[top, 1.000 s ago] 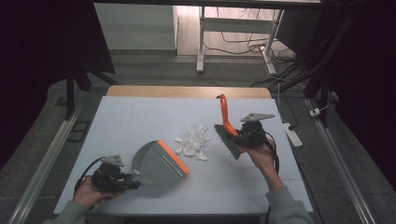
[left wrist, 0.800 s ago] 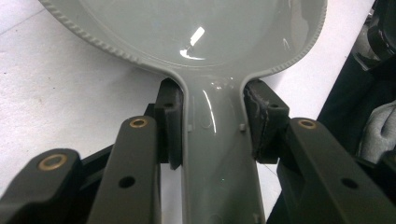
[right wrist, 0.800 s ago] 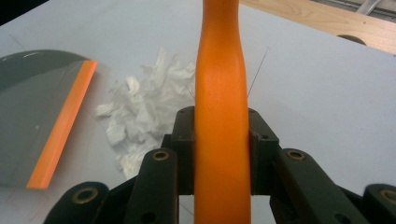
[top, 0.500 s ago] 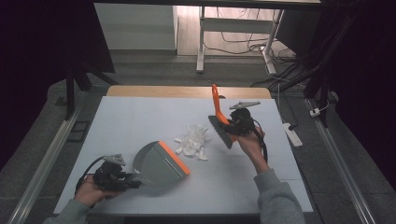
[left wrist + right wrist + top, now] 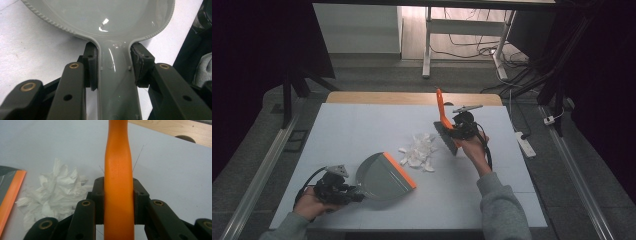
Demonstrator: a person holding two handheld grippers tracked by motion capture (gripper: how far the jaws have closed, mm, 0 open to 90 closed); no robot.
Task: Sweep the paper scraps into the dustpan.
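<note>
Two grippers were at work over the pale blue worktop (image 5: pixel 362 130). At the near left corner the left gripper (image 5: pixel 343 192) had its jaws clenched on the handle of a grey plastic dustpan with an orange lip (image 5: pixel 384 175), which lay flat, lip turned toward a heap of crumpled white paper scraps (image 5: pixel 418 151) near the worktop's middle. Just right of the heap, the right gripper (image 5: pixel 452 129) gripped the orange handle of a dark-bristled hand brush (image 5: pixel 443 122), handle tilted up and away, bristles down at the worktop beside the scraps.
</note>
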